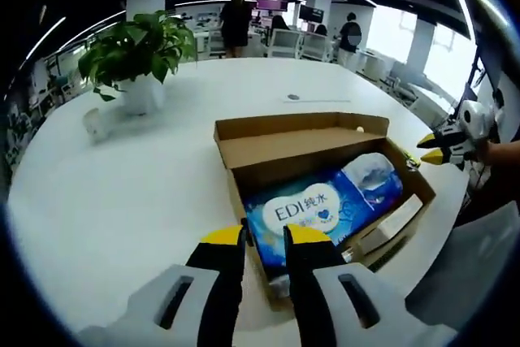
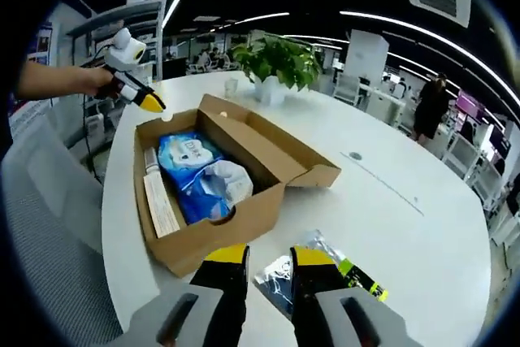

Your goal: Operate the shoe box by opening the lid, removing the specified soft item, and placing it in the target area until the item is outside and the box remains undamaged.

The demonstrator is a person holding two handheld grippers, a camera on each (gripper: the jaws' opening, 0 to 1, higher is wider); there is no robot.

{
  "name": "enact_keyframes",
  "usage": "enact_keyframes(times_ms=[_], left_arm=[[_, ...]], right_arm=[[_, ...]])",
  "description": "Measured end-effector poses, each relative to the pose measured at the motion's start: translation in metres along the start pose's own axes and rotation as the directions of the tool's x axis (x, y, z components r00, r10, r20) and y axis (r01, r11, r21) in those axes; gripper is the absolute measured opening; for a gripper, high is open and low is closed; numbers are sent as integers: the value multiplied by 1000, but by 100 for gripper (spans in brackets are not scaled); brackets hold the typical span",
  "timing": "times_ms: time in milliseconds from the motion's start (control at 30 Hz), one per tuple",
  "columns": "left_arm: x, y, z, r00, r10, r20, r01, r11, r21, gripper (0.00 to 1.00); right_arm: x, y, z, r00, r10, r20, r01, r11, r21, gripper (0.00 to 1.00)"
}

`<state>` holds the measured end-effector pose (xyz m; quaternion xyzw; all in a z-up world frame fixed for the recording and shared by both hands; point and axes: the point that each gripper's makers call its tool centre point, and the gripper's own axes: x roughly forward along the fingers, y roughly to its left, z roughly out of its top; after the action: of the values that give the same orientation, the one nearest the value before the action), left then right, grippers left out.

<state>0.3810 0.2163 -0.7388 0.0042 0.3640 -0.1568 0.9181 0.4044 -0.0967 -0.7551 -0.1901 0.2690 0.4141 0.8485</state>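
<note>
The brown cardboard shoe box (image 1: 244,170) (image 2: 244,215) lies open on the white table, its lid (image 1: 292,132) (image 2: 268,145) folded back flat. Inside lies a soft blue and white pack marked EDI (image 1: 321,209) (image 2: 195,170), with a long white carton (image 1: 392,225) (image 2: 159,201) beside it. My left gripper (image 1: 264,237) (image 2: 150,103) hovers over the box's near end, jaws a little apart and empty. My right gripper (image 2: 270,256) (image 1: 435,148) is at the other short end, outside the box, open over a clear and black plastic packet (image 2: 325,270) on the table.
A potted green plant (image 1: 138,58) (image 2: 276,62) in a white pot stands on the table (image 1: 106,201) (image 2: 390,144) beyond the box. A grey chair (image 2: 49,225) sits by the table's edge. People stand among desks far behind.
</note>
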Motion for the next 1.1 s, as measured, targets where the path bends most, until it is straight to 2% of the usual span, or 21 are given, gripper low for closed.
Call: enact_keyframes(times_ms=[400,700,1100], left_arm=[[-4,7,-22,999,34,-42,-35,999,-17,18],[-6,4,-36,998,34,-58,-37,998,-48,14],[-4,2,-44,998,34,-52,-38,996,-79,6]], right_arm=[[15,24,24,999,48,23,-48,999,-17,17],[28,44,37,996,86,30,-85,996,-12,16],[51,66,40,990,142,-11,-141,990,14,16]])
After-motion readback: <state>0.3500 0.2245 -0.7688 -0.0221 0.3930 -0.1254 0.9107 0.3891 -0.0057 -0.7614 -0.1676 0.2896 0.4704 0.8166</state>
